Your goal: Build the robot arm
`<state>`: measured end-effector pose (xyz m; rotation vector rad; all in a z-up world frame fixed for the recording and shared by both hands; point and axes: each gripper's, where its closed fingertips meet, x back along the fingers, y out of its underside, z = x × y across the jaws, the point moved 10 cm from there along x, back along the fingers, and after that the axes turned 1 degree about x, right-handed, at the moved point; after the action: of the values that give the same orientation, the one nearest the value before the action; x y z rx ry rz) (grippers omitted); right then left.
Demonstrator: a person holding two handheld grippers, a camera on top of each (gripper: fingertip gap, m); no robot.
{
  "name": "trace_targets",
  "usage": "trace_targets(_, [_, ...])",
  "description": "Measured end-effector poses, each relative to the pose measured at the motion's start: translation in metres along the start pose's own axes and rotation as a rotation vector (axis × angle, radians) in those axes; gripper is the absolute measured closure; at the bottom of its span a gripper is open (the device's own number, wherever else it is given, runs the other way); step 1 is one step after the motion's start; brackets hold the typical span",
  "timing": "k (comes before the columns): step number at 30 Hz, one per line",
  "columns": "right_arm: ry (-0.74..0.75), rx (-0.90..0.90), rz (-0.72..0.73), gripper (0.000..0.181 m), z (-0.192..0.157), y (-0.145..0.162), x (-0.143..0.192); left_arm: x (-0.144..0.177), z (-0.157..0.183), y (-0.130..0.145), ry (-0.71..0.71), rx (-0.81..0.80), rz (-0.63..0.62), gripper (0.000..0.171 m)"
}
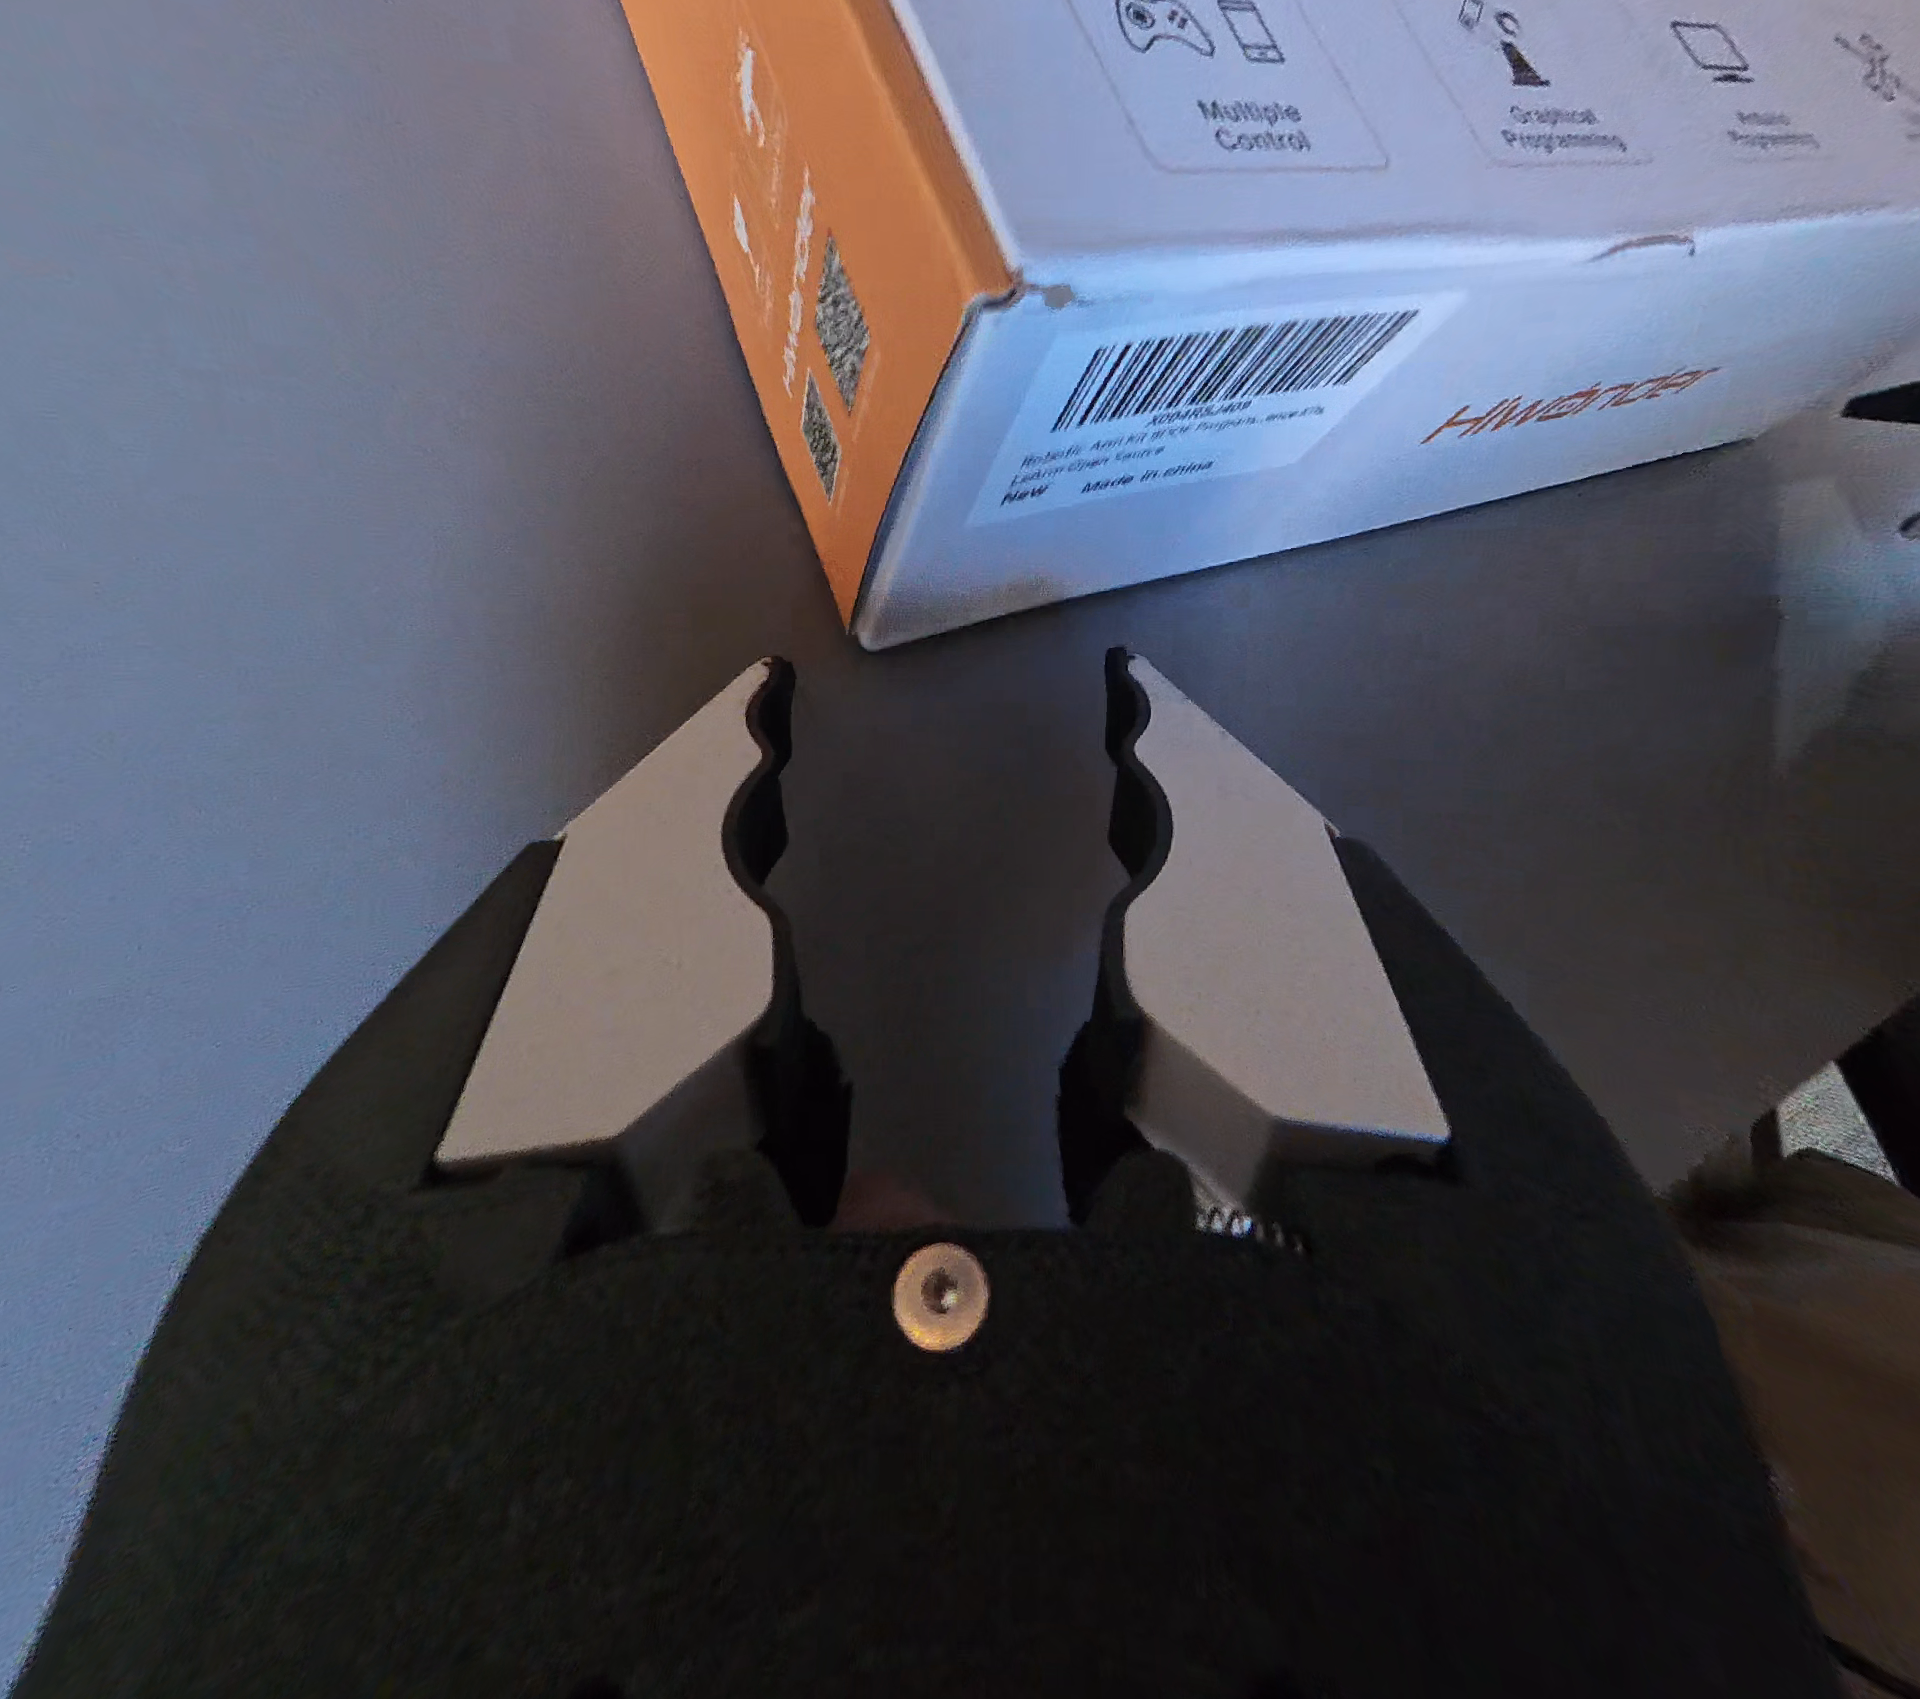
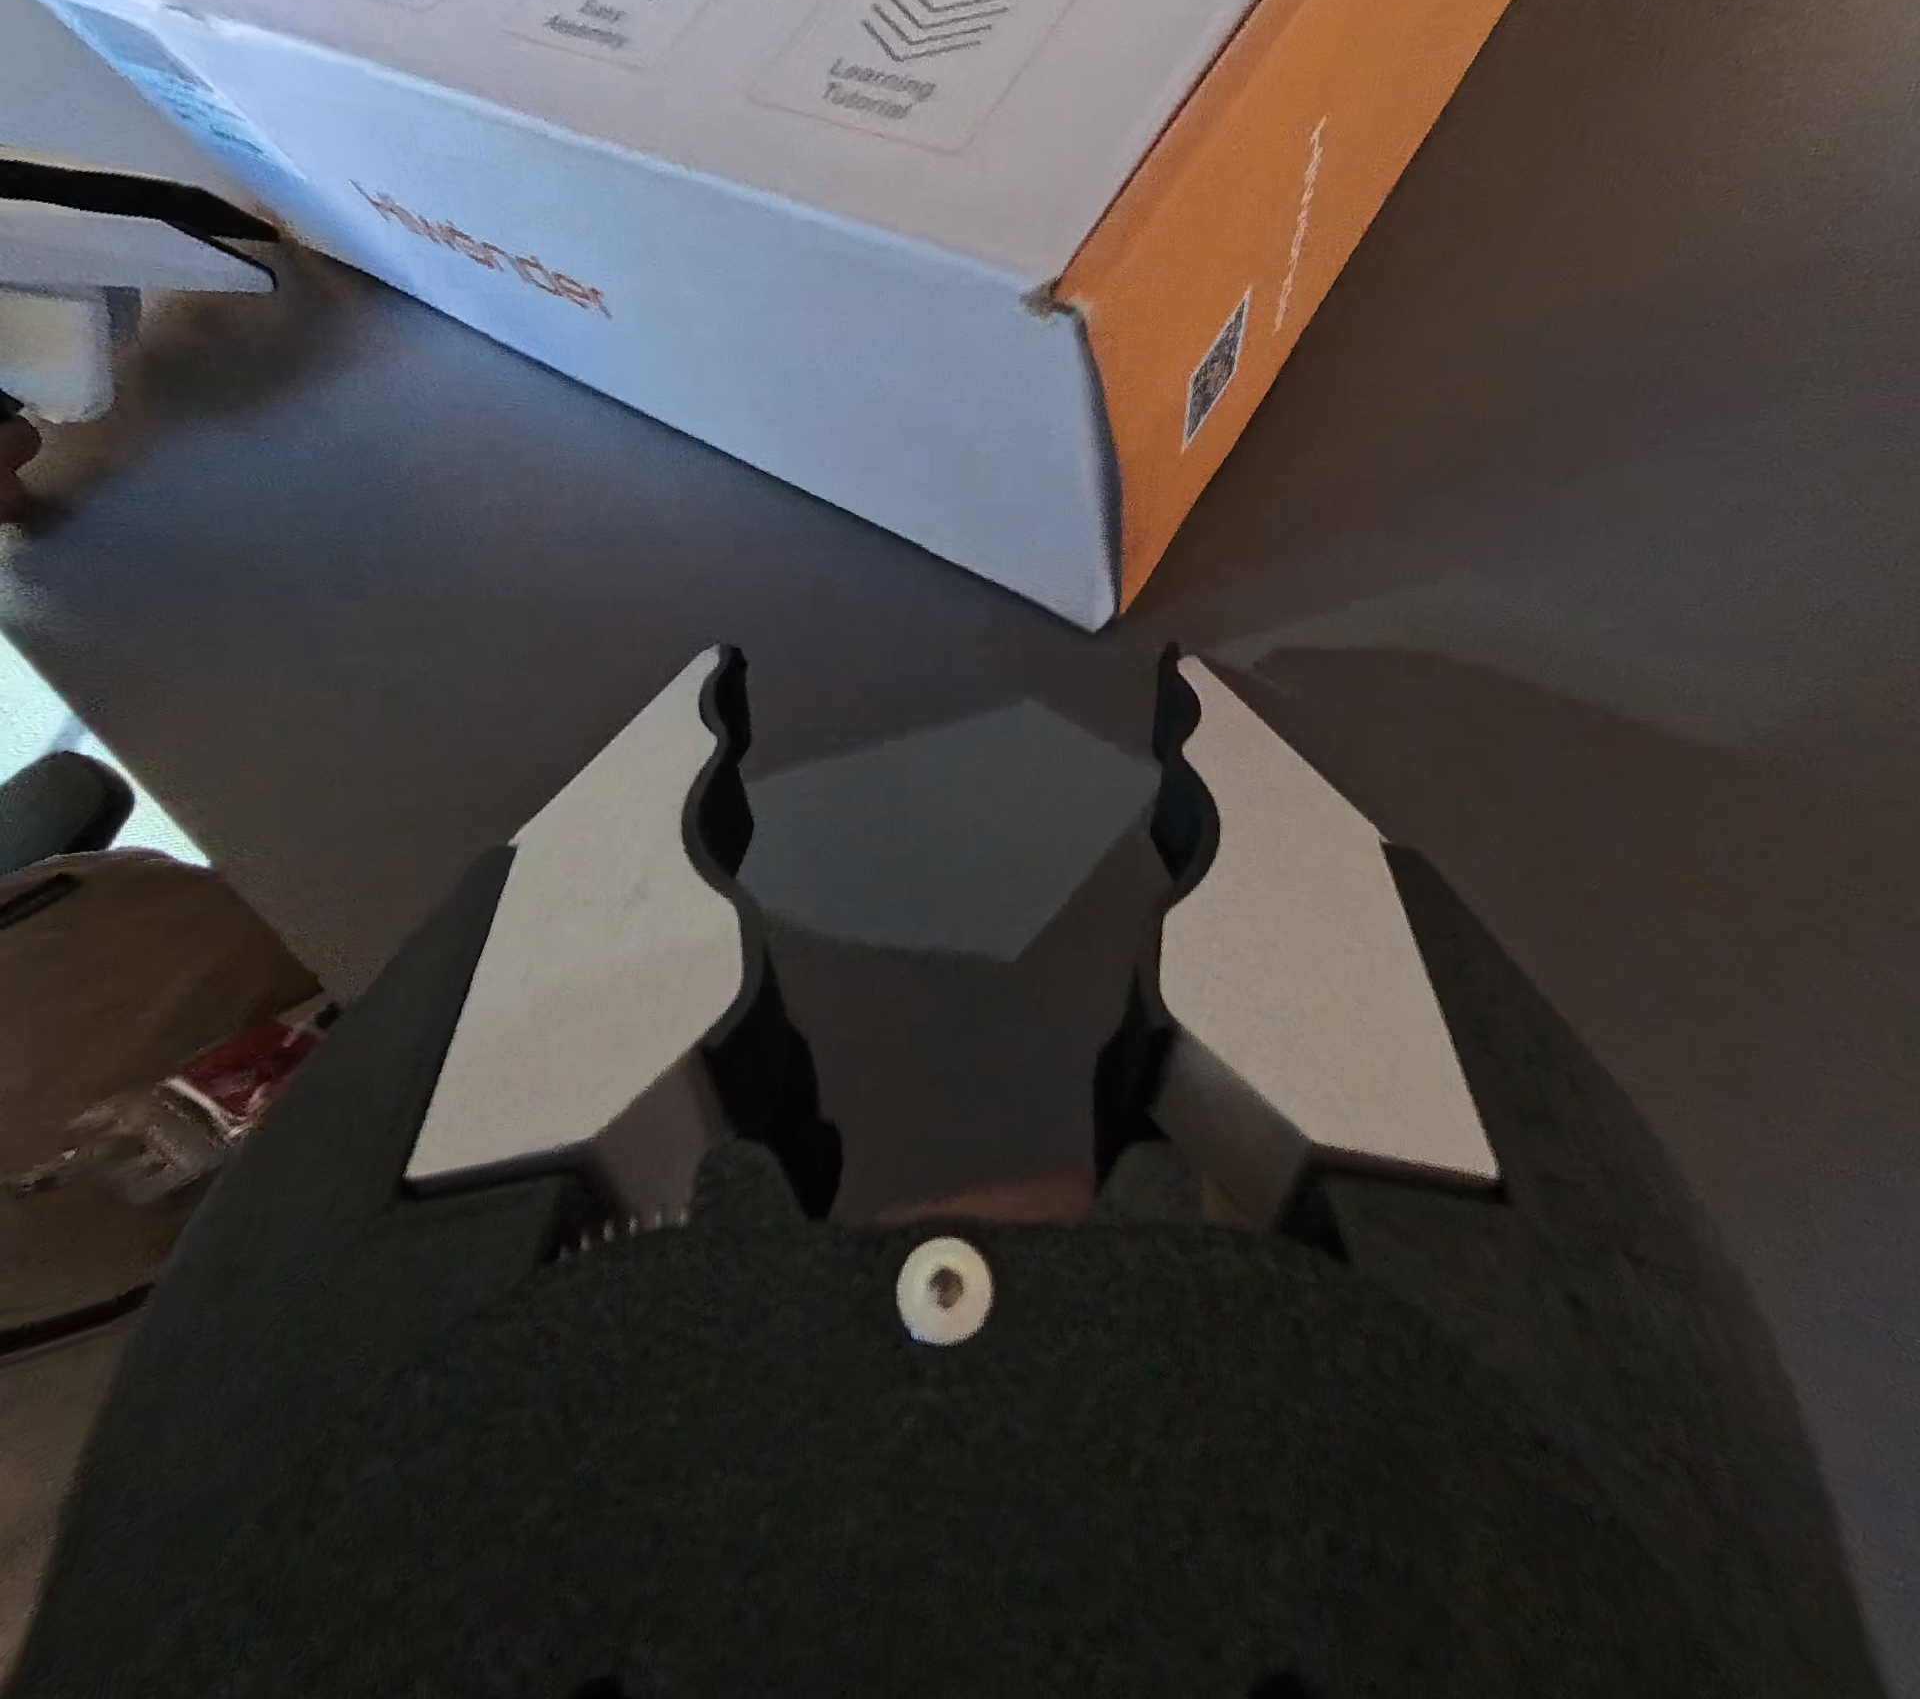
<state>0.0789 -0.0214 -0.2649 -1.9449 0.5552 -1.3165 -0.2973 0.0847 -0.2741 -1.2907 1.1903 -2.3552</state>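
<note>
- The left claw [image 1: 951, 662] is spread and holds nothing; its two fingers hover above the dark grey counter [image 1: 312, 506], tips just short of the near corner of a box [image 1: 1195, 215].
- The box is white on top and front, with orange end panels, and lies flat on the counter. Its front face carries a barcode sticker [image 1: 1205, 402].
- To the left of the box in the left wrist view, the counter runs bare and wide.
- The right claw [image 2: 951, 657] is also spread with nothing between its fingers, its tips close to the box's other front corner [image 2: 1091, 600], apart from it.
- In the right wrist view the orange end [image 2: 1299, 247] faces right, with bare counter beyond it.
- A paler patch of light [image 2: 945, 828] lies on the counter between the right fingers.
- At the left edge of that view the counter's edge [image 2: 62, 673] drops away; the blurred things below may be a chair and clutter.
- A white and black object [image 2: 125, 236], possibly the other claw, sits by the box's front face.
</note>
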Motion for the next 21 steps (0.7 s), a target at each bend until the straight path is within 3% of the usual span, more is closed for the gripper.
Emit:
trace_targets(7, [0.002, -0.030, -0.013, 0.098, -0.002, -0.005, -0.026, -0.017, 0.015, -0.009, -0.060, -0.040, -0.017, 0.110])
trace_targets(13, [-0.015, -0.089, 0.014, 0.098, -0.014, 0.002, -0.014, -0.019, 0.023, -0.007, -0.142, -0.130, -0.044, 0.109])
trace_targets(14, [-0.030, -0.072, 0.033, 0.112, -0.019, 0.001, -0.010, -0.020, 0.024, -0.008, -0.145, -0.135, -0.048, 0.108])
trace_targets(15, [-0.055, -0.059, 0.084, 0.115, -0.025, -0.002, -0.007, -0.020, 0.024, -0.008, -0.147, -0.141, -0.051, 0.108])
trace_targets(18, [0.142, 0.033, 0.101, 0.116, -0.015, -0.006, 0.000, -0.021, 0.025, -0.008, -0.160, -0.164, -0.057, 0.108])
trace_targets(21, [0.089, -0.003, 0.135, 0.114, -0.009, -0.004, 0.008, -0.022, 0.028, -0.008, -0.174, -0.174, -0.064, 0.108])
